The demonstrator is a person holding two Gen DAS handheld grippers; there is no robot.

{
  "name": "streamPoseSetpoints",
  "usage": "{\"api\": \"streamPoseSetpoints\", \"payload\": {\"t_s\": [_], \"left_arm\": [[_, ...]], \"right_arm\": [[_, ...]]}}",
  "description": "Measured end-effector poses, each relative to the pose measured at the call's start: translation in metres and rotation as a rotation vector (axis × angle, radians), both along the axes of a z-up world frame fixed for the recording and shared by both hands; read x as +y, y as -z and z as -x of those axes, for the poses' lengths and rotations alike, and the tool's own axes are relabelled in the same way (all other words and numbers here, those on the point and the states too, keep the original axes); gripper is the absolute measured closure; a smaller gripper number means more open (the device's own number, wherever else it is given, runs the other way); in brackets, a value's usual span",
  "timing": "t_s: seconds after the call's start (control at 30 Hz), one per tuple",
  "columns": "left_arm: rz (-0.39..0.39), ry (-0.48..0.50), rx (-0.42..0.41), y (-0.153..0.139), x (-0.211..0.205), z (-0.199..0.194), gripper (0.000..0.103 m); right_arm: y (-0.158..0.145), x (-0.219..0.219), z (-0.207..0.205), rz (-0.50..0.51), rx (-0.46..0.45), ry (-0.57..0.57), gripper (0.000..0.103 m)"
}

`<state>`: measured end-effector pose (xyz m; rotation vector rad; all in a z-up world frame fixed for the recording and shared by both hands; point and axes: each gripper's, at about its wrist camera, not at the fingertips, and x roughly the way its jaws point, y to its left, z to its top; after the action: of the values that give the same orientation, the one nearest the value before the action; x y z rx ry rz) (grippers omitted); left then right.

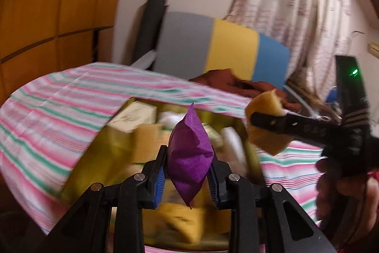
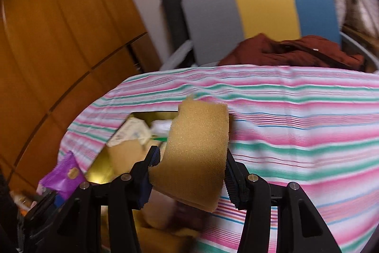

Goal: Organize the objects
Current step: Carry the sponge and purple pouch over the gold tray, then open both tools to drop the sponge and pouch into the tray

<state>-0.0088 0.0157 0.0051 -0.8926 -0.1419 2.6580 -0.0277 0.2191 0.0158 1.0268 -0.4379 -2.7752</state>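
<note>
Held a crinkly purple plastic packet (image 1: 189, 153) in the left gripper (image 1: 188, 176), fingers (image 1: 158, 178) squeezed tight on both its sides, up above a shiny gold box (image 1: 99, 155). Held a soft yellow sponge piece (image 2: 196, 155) in the right gripper (image 2: 189, 178), fingers (image 2: 233, 184) pressed against its two edges, just beside the box and over the pink, green and white striped cloth (image 2: 296, 115). Sat on that cloth, the gold box, packed with a pale cardboard carton (image 1: 135, 115), white wrapped bits and more yellow sponge, all blurry. Stood behind the cloth a grey, yellow and blue panel (image 2: 260, 8), with a dark red bundle of fabric (image 2: 296, 51) in front of it.
</note>
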Motion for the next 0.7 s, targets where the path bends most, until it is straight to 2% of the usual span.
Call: {"api": "streamPoseSetpoints", "payload": {"t_s": [0.13,0.3,0.37,0.4,0.43,0.47,0.53,0.7], "left_arm": [[0.072,-0.020,-0.075,0.022,-0.011,0.016,0.073],[0.103,-0.013,-0.154,0.046,-0.017,0.025,0.073],[0.111,-0.005,-0.181,0.053,-0.016,0.026,0.071],[0.113,-0.010,-0.184,0.054,-0.015,0.026,0.067],[0.115,-0.016,-0.186,0.055,-0.015,0.026,0.056],[0.116,-0.024,-0.185,0.055,-0.016,0.027,0.050],[0.118,-0.040,-0.180,0.054,-0.015,0.027,0.048],[0.087,-0.107,-0.138,0.042,-0.022,0.021,0.046]], "right_arm": [[0.006,-0.032,0.026,0.005,-0.048,-0.064,0.051],[0.026,-0.051,0.053,0.037,-0.126,-0.109,0.048],[0.034,-0.055,0.060,0.061,-0.157,-0.137,0.041],[0.039,-0.056,0.063,0.068,-0.174,-0.142,0.035],[0.040,-0.055,0.063,0.074,-0.177,-0.138,0.030],[0.041,-0.052,0.061,0.084,-0.173,-0.127,0.027],[0.038,-0.045,0.055,0.094,-0.155,-0.099,0.020],[0.028,-0.024,0.031,0.123,-0.099,-0.036,0.019]]}}
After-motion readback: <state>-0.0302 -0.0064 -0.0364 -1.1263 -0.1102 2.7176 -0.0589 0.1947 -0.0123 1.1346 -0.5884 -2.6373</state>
